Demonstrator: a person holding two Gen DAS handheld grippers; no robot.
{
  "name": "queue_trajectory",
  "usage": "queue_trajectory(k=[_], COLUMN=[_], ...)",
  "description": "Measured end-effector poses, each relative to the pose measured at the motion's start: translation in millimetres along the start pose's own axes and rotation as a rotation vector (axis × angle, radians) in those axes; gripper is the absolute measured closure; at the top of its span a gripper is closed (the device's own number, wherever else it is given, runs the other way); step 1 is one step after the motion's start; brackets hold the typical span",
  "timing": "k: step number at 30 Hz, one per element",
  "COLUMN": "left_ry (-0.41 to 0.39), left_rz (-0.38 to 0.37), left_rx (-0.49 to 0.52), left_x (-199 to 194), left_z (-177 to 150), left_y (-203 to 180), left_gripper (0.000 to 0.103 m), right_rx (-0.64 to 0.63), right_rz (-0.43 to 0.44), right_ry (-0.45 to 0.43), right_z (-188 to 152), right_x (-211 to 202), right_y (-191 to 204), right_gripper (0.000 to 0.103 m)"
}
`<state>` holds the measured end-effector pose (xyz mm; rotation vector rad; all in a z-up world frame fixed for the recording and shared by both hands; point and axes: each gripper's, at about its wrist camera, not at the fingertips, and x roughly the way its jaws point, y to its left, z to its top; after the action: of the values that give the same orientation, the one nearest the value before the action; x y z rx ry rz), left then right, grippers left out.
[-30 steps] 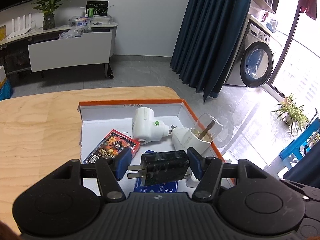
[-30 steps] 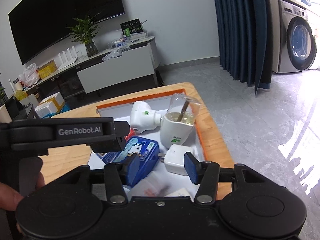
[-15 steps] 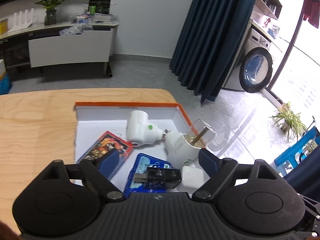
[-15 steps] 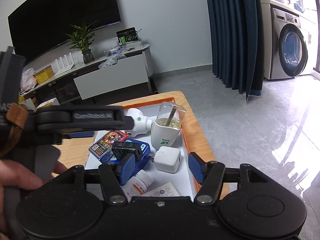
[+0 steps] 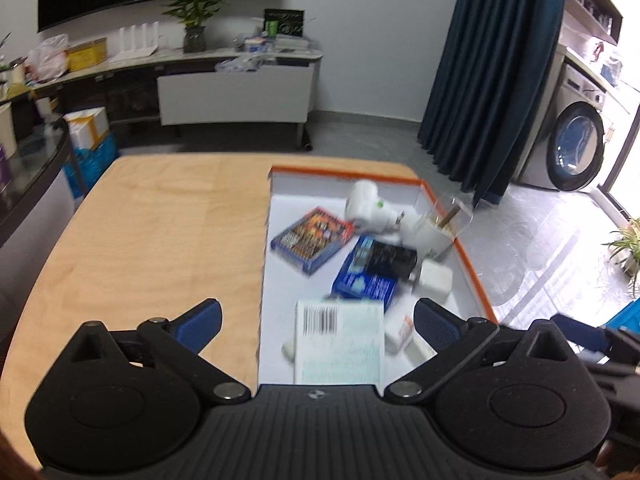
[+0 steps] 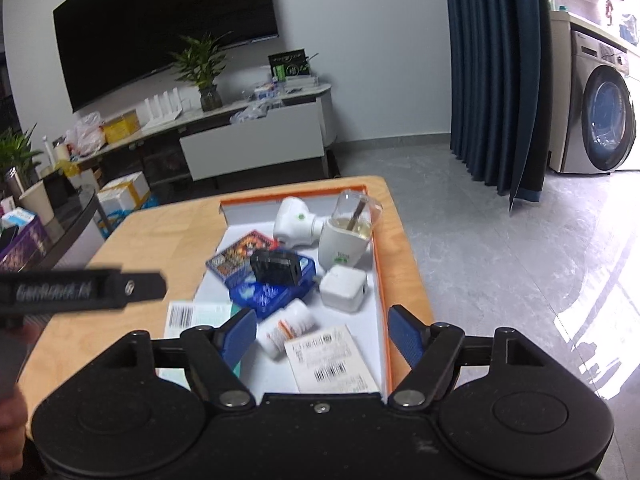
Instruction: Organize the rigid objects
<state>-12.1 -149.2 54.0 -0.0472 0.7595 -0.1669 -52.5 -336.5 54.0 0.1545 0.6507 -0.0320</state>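
Blurring tray point(image 5: 476, 276) contents, left view

Light wood table point(image 5: 160, 240) w/ rounded corners; orange-rimmed white box point(image 5: 474, 272) sits at its right edge.

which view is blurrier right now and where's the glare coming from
Left wrist view: motion blur smears the contents of the orange-rimmed white tray, and the barcoded white packet is unreadable. Right wrist view: tray items are sharper, like the white square charger; only the black bar of the left tool is smeared. Glare: daylight from the right washes out the grey tiled floor.
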Motion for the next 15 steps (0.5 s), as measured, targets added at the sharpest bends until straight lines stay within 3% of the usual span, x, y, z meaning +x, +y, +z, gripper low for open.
queue_trajectory(k=[6,15], left_ry=[0.075,0.054], left_rz=[-0.017,0.003], left_rx=[0.002,0.023], left_x=[3.4,-2.2], left_z=[-31.7,-44.3], left_y=[-3.8,-10.3], left_gripper=[0.0,0.0], right_rx=[-0.017,-0.005], right_rz=[-0.007,-0.006], right_ry=[0.023,0.032], right_z=[-16.6,-29.1], right_x=[-10.4,-15.8], right_y=[-3.7,-7.0], right_gripper=[0.016,0.016])
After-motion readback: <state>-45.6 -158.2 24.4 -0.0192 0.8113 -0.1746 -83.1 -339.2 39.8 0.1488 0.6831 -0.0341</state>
